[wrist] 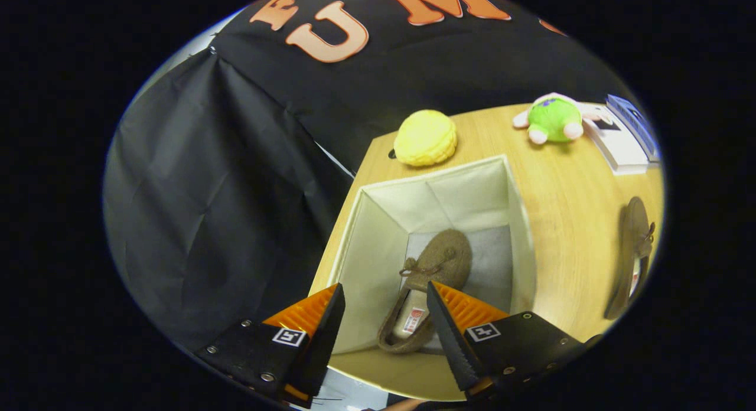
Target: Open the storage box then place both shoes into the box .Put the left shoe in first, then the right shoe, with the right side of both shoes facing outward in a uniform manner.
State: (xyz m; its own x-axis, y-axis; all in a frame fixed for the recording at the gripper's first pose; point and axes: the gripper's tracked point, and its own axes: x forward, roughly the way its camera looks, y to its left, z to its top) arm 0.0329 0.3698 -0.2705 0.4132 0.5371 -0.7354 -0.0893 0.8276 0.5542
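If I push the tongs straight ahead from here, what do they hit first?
Most likely the shoe lying in the open box, seen between the open tongs. Depth is unclear.

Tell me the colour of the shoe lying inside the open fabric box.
Brown, best seen in the gripper view: the slip-on shoe lies beyond the open fingers.

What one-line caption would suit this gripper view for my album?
Open gripper above an open storage box holding one brown shoe; the second shoe waits on the wooden table.

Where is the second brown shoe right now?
It lies on the wooden table, outside the storage box and beyond the open gripper: the second shoe.
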